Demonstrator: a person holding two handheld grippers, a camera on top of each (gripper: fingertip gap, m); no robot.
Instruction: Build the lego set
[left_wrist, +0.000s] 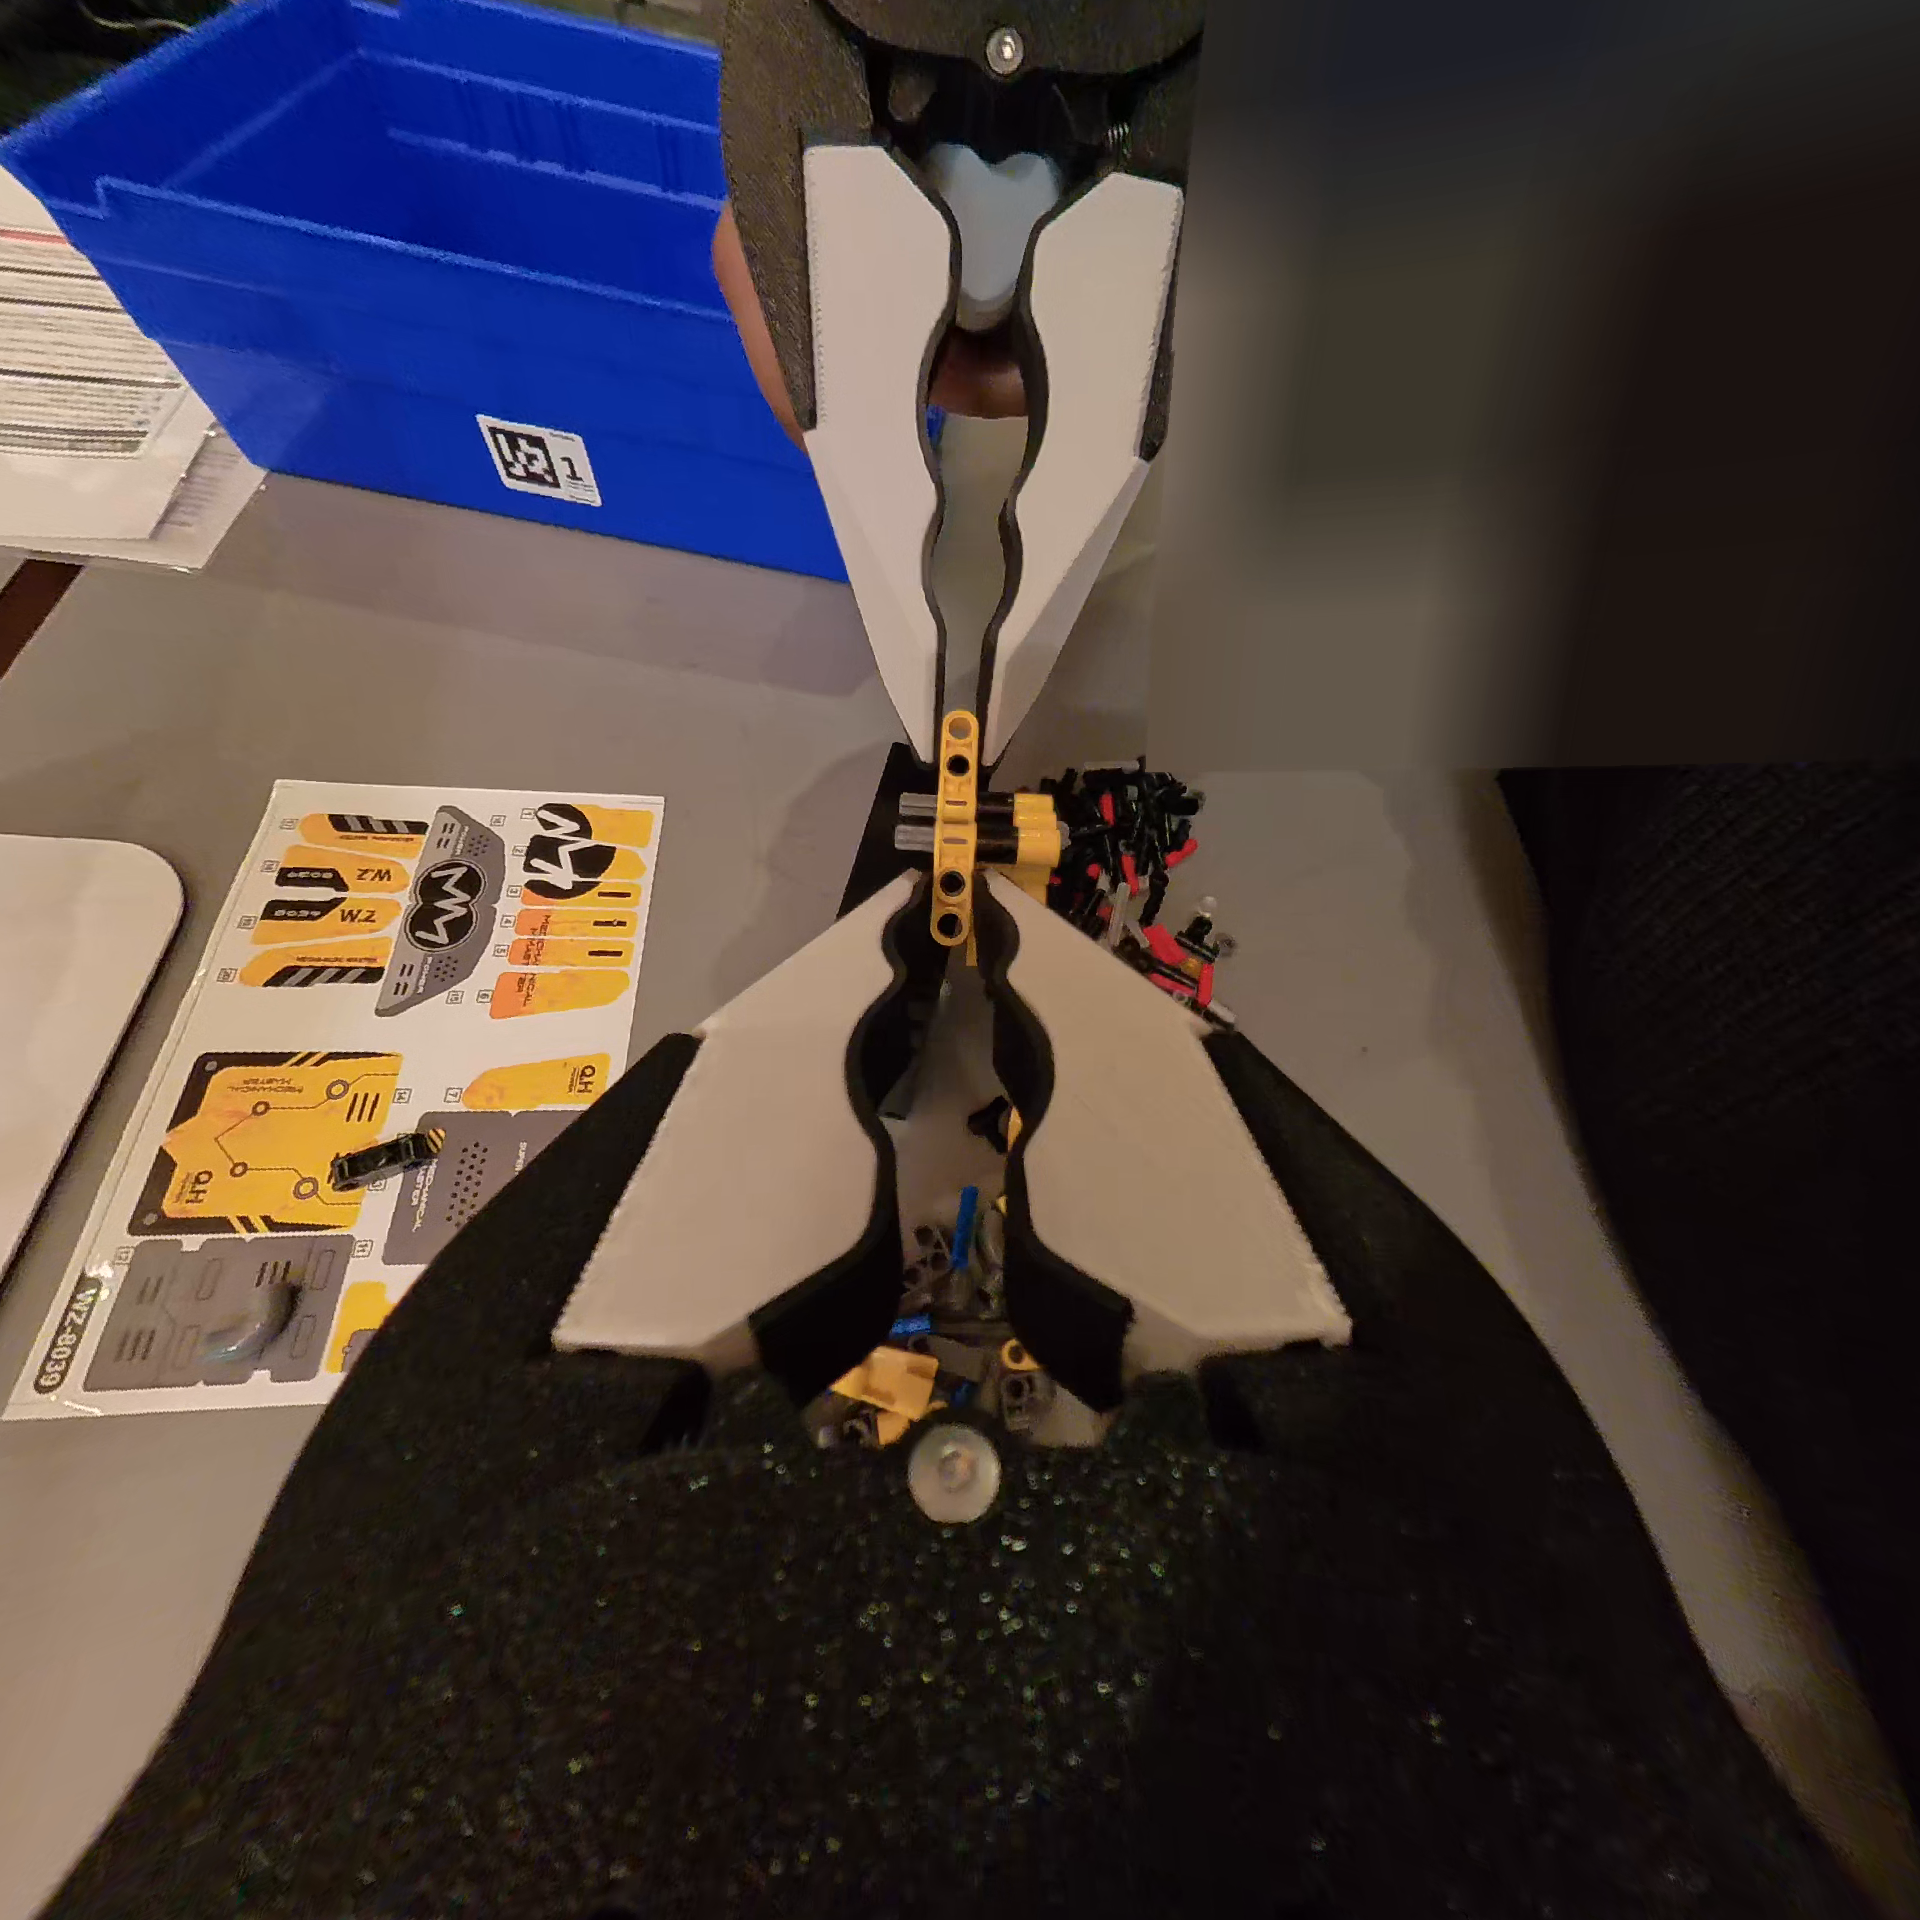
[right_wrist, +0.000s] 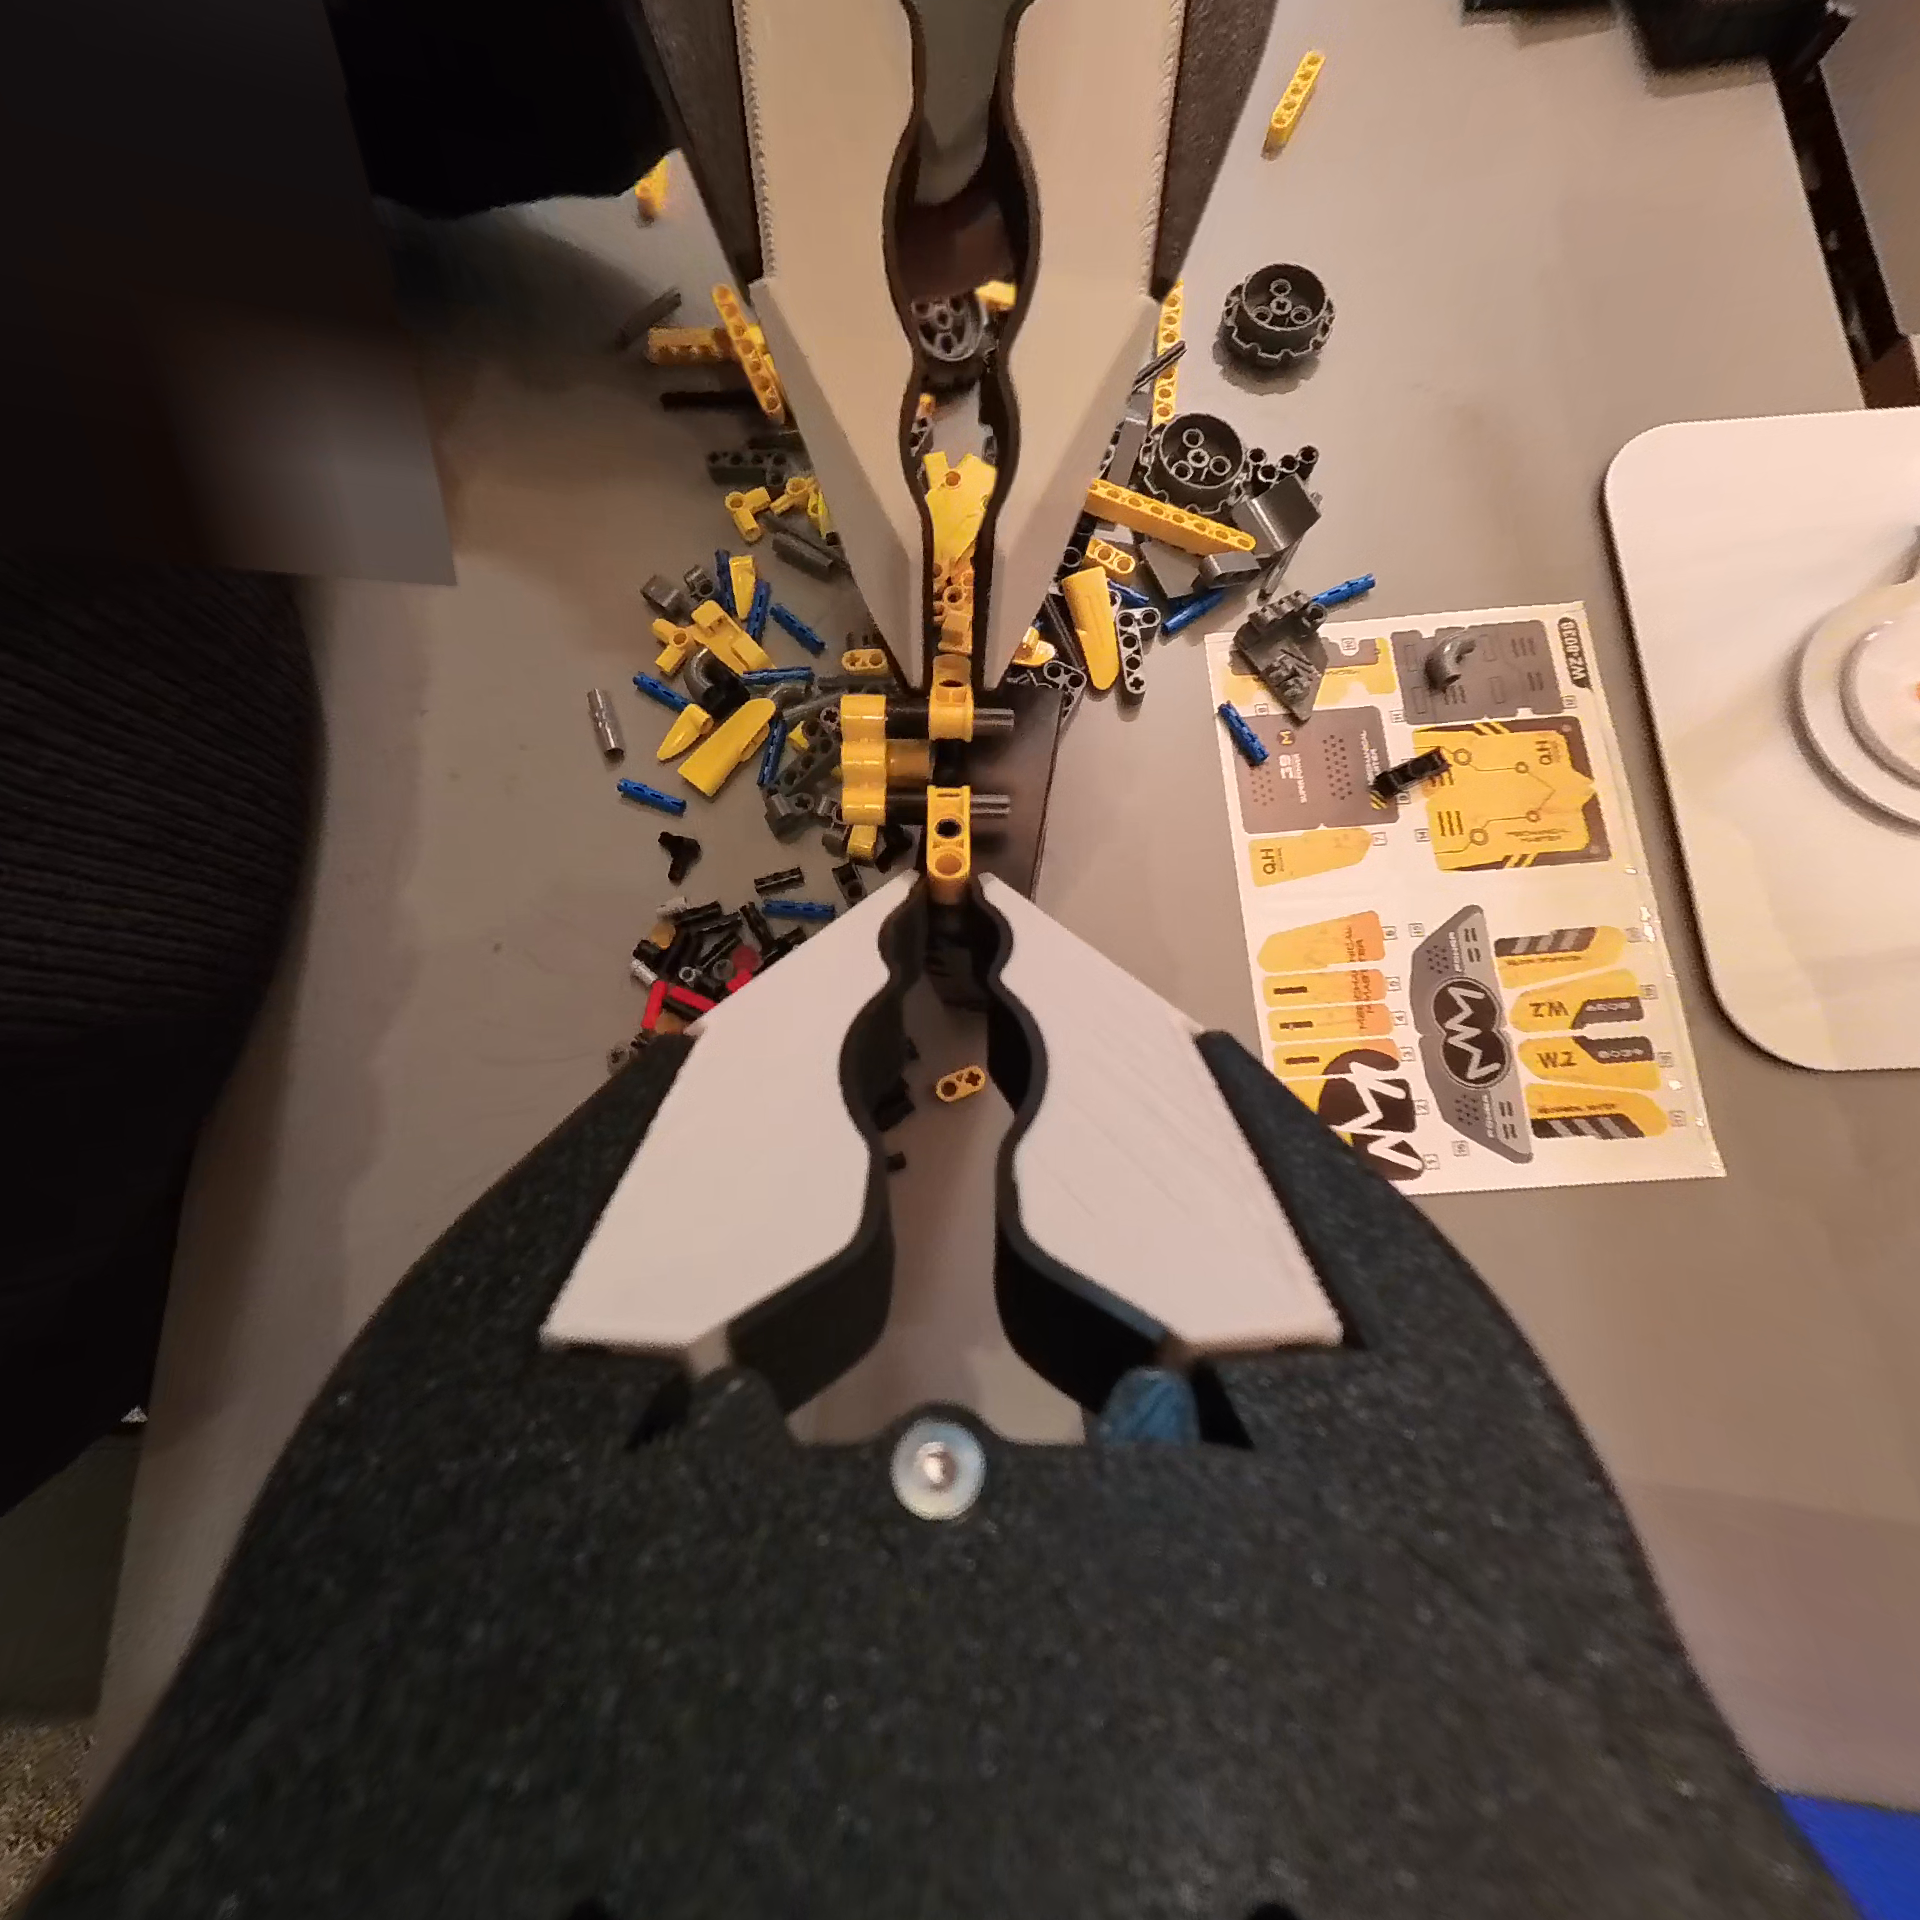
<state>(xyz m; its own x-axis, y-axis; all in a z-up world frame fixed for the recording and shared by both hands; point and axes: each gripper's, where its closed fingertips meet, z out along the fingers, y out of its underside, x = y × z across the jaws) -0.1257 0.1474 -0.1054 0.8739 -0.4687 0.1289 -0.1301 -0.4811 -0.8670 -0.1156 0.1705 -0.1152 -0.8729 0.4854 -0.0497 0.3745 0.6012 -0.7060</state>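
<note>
A small assembly floats above the grey table between the two grippers. It is a short yellow beam (left_wrist: 956, 831) with black and grey pins through it and yellow connectors (left_wrist: 1034, 831) on one side. My left gripper (left_wrist: 954, 906) is shut on the beam's near end. My right gripper (left_wrist: 956, 736) comes in from the opposite side and is shut on the far end. In the right wrist view the beam (right_wrist: 948, 831) sits at my right gripper (right_wrist: 948, 883), with the yellow connectors (right_wrist: 873, 764) to its left. The left gripper (right_wrist: 951, 675) pinches it from above.
A blue bin (left_wrist: 416, 260) with a square tag stands behind. A sticker sheet (left_wrist: 343, 1039) (right_wrist: 1455, 883) lies flat with a small black part (left_wrist: 384, 1158) on it. Loose yellow, blue and grey parts (right_wrist: 748, 675), small black and red pins (left_wrist: 1132, 842), grey wheels (right_wrist: 1278, 322) and a white mat (right_wrist: 1766, 727) lie around. Less than 4 cm separates the two grippers' tips.
</note>
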